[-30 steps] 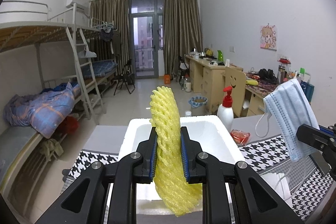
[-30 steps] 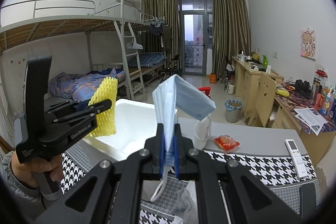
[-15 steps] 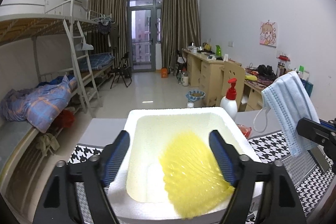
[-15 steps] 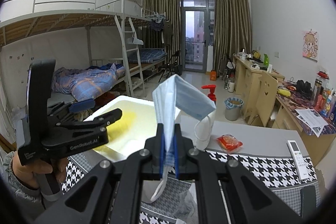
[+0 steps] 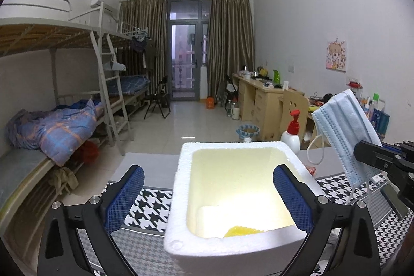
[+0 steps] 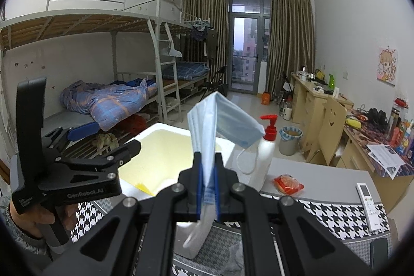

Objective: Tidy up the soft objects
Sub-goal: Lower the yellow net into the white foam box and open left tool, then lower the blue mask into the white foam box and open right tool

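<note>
Pleated pale-blue fabric face mask [image 6: 207, 131], limp and light, hangs pinched mid-fold in the right gripper [image 6: 207, 185] at frame centre, while the left gripper [image 5: 207, 201] is opening, empty, over the white foam box [image 5: 181, 198].

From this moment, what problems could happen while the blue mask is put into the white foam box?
1. The right gripper pinches only a folded part of the blue face mask; its ear loop hangs near the pump bottle and could snag it.
2. The white foam box looks light; a bump might shift it.
3. The left gripper, jaws opening and empty, hovers at the box and may crowd the approach.
</note>
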A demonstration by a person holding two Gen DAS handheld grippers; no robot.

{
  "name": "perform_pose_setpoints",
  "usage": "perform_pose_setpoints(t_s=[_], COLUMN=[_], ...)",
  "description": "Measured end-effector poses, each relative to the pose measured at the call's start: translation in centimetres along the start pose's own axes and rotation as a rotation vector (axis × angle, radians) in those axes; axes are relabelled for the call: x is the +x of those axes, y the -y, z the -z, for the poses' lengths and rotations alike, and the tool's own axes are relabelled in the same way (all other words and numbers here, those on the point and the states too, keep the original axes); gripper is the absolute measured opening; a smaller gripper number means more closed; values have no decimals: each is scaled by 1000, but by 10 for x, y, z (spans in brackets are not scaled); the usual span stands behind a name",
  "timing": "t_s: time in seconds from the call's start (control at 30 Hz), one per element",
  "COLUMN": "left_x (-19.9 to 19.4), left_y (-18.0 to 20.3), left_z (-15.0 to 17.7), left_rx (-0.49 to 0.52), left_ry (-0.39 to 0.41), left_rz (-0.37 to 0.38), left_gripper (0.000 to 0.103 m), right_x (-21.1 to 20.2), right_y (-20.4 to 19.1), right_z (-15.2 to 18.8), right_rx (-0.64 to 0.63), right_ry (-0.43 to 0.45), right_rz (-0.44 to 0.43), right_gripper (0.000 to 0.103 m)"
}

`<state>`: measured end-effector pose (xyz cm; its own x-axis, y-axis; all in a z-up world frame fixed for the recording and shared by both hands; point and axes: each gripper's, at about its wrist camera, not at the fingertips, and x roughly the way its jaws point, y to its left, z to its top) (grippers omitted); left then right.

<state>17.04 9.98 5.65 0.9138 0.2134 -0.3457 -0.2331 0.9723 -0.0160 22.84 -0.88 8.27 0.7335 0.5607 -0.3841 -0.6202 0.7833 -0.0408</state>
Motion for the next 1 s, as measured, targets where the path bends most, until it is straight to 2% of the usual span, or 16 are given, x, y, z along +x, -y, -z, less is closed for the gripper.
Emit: perform_pose_setpoints(t_s=[0.33,0.5,1.0], left_x=[-13,-18,-17], left_y=[-7,-13,-25], left_z=[6,11,21], left_rx=[6,-9,-27], left_ry=[23,28,18], left_rz=[-37,-33,-62], left_gripper=[102,102,102], right_x=[13,19,44], right_y=[-13,-17,-28], right_z=[-3,-1,-2], right_rx=[-28,-37,-33], right_ry=[-21,-40,-104], right_rz=[-36,-59,-122], right_gripper=[10,10,10])
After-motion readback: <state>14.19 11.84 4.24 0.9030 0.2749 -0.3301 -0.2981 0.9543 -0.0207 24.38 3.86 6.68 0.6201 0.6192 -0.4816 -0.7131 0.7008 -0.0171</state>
